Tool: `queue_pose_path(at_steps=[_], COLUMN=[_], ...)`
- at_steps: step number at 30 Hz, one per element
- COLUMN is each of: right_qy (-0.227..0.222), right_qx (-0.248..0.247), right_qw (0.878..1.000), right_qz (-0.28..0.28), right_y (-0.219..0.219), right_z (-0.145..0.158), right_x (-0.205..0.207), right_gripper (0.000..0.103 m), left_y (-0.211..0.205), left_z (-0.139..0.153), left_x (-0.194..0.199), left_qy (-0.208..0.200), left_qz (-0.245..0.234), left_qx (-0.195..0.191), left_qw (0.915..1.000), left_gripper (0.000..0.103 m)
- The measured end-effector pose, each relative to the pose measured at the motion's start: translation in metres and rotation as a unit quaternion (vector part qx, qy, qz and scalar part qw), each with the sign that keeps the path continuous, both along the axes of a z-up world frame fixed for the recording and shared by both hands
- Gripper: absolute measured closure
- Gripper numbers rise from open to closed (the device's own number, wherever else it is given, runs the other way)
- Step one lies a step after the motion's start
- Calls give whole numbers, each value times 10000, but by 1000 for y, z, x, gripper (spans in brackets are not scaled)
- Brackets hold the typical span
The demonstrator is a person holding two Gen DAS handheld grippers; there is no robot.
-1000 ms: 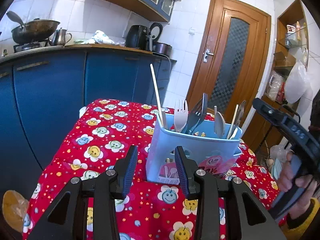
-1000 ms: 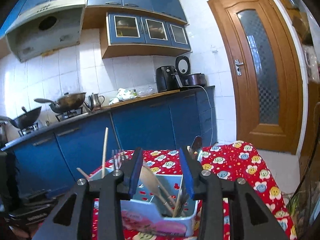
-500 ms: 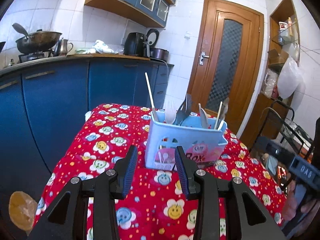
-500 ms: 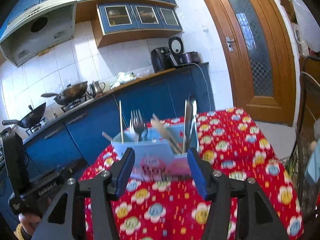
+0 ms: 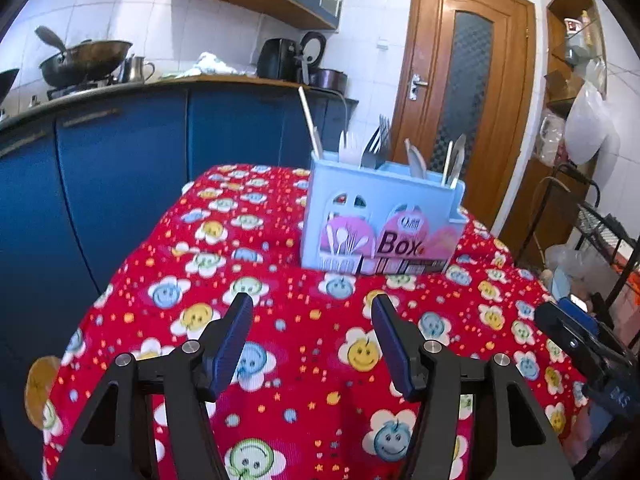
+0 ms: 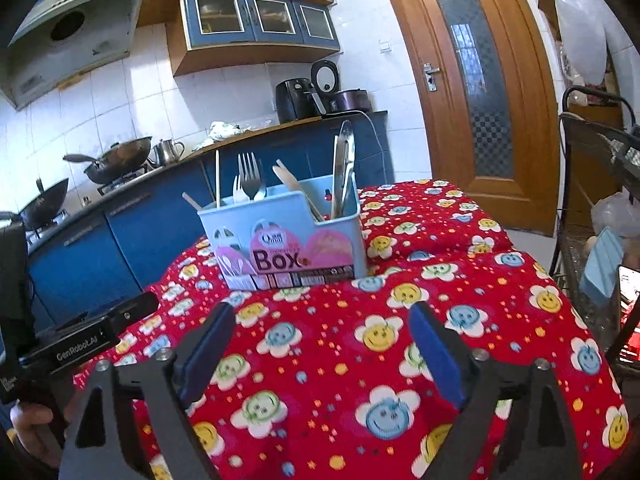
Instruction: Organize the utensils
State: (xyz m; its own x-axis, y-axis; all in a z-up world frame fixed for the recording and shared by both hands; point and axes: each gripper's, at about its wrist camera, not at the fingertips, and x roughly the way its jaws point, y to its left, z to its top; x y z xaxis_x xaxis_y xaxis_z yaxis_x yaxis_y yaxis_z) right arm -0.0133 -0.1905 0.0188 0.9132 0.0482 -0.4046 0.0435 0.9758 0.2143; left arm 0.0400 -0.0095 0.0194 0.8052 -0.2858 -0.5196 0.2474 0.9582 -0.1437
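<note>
The surface [image 5: 280, 360] is covered by a red cloth [image 6: 440, 300] printed with smiling flowers, and directly on it stands one light-blue utensil box [image 6: 288, 240], upright toward the far side, with cutlery standing inside.

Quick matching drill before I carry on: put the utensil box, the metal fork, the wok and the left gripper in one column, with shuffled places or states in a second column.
1. utensil box
2. metal fork
3. wok
4. left gripper

A. on the stove
B. open, holding nothing
C. standing on the red tablecloth
D. upright in the box, tines up

Pairs: 1-C, 2-D, 3-A, 4-B
</note>
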Motion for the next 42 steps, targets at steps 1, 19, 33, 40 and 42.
queue_pose_path(at_steps=[1,19,33,40,42], right_qy=[-23,-158,-146,-144,-147], right_qx=[-48,-648,-646,-646,-645], right_qw=[10000,9977,9977,9977,9977], right_qz=[-8,-144,-174,-175,-174], right_y=[1,14,14,14,13], right_z=[-1,-14,-15,-15,-15], right_x=[-1,-8,-8,-8,-8], right_gripper=[7,5,5,5,5], left_y=[-1,-10,-9,-10,-9], left_z=[-3,-11,-11,-11,-11], left_x=[0,-13,-13,-13,-13], left_qy=[0,-259,-277,-286,-281], left_qz=[35,264,320,323,321], left_qx=[57,454,454,462,459], left_qw=[10000,9983,9981,9980,9980], left_gripper=[40,40,40,40,40])
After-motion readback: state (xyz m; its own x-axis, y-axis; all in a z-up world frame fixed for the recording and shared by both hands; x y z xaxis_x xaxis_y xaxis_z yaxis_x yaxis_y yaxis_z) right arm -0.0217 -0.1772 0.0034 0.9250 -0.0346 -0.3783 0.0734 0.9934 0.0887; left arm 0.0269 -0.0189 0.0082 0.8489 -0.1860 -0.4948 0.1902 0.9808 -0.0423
